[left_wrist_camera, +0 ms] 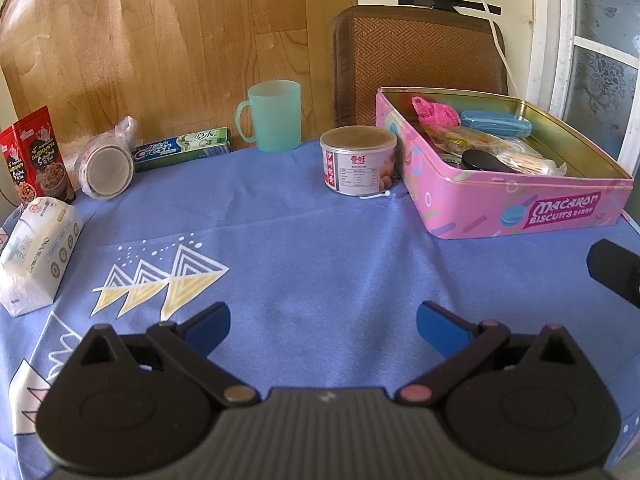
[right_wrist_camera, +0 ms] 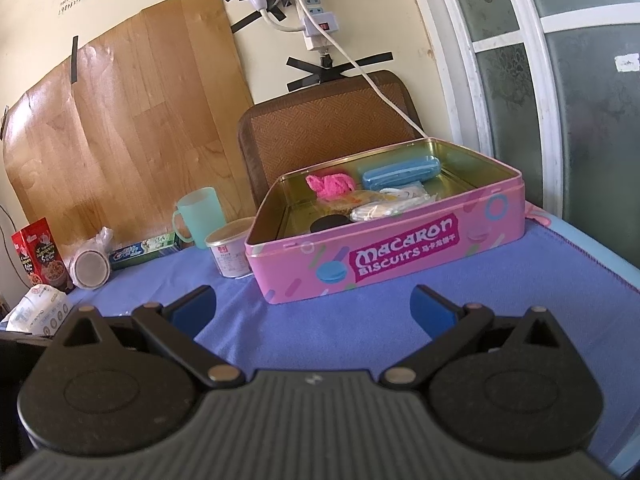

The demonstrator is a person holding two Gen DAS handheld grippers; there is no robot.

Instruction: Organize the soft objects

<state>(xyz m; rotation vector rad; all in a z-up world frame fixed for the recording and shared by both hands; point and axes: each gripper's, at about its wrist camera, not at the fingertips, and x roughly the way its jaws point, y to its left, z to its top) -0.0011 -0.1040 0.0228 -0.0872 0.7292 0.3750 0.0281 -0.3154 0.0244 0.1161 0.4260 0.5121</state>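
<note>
Pink biscuit tin (left_wrist_camera: 520,216) at the right on the blue tablecloth (left_wrist_camera: 304,248), lid off. Inside the tin: a pink fluffy cloth (left_wrist_camera: 434,112) at the far left corner, just beside a blue oblong case (left_wrist_camera: 496,123), with crumpled clear wrappers (left_wrist_camera: 516,152) and a black round lid (left_wrist_camera: 482,161) nearer the front wall. Just left of the tin, a small can (left_wrist_camera: 357,160). Further left, a green mug (left_wrist_camera: 276,116), a toothpaste box (left_wrist_camera: 182,149), a tissue pack (left_wrist_camera: 38,248). Left gripper (left_wrist_camera: 323,326): jaws spread wide, holding nothing, above bare cloth. Right gripper (right_wrist_camera: 314,308): jaws spread too, empty, in front of the tin.
</note>
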